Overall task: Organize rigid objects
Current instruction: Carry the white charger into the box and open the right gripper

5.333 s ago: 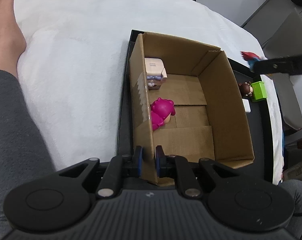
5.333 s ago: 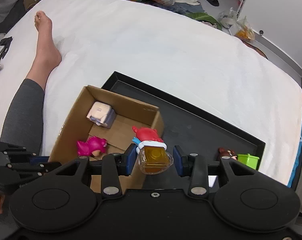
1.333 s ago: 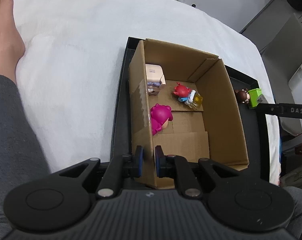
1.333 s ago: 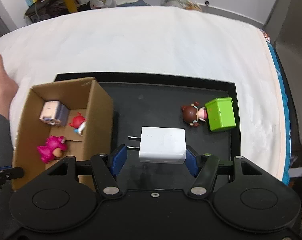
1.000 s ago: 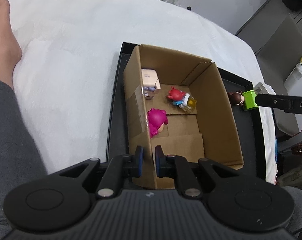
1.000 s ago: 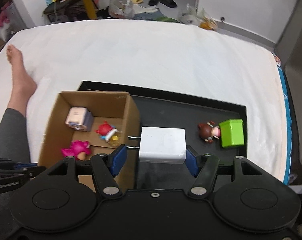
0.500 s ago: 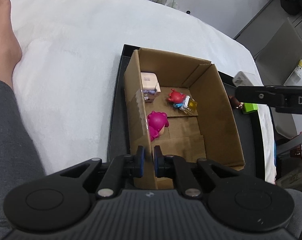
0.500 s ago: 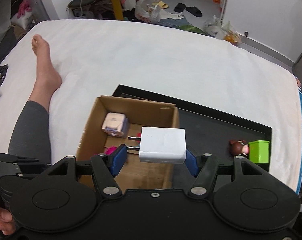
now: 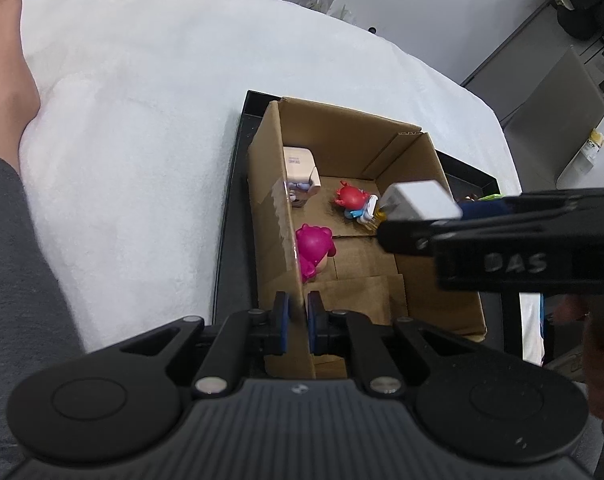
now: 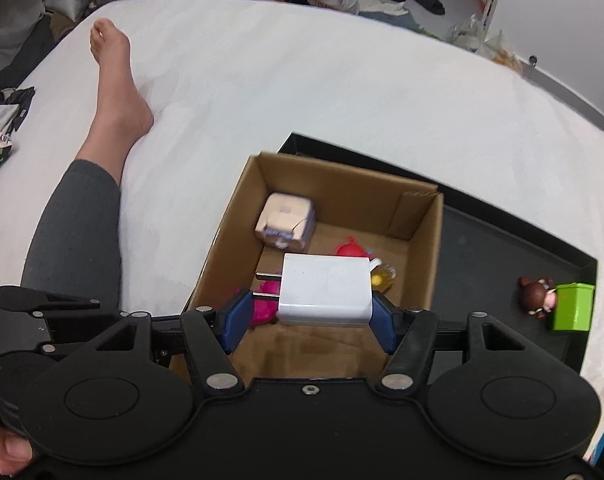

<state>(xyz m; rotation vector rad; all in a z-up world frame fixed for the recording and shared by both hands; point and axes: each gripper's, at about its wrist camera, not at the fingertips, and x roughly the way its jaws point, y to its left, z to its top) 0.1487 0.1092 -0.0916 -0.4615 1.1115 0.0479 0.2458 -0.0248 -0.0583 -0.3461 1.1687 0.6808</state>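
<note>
My left gripper [image 9: 297, 325] is shut on the near left wall of a cardboard box [image 9: 274, 216]. The box [image 10: 425, 248] stands on a black tray [image 10: 501, 248]. Inside lie a pink figure [image 9: 313, 249], a red and blue figure with a yellow base [image 9: 353, 200] and a pale cube toy [image 9: 300, 168]. My right gripper [image 10: 307, 318] is shut on a white charger plug [image 10: 325, 290] and holds it above the box's inside. The charger also shows in the left wrist view [image 9: 419, 200].
A brown bear figure [image 10: 535, 294] and a green block [image 10: 571, 306] lie on the tray to the right of the box. The tray sits on a white bed [image 10: 302, 80]. A person's leg and bare foot [image 10: 114, 92] lie to the left.
My right gripper has carried the white charger from the tray leftward to over the box. My left gripper still holds the box wall. Earlier the red and blue figure went into the box.
</note>
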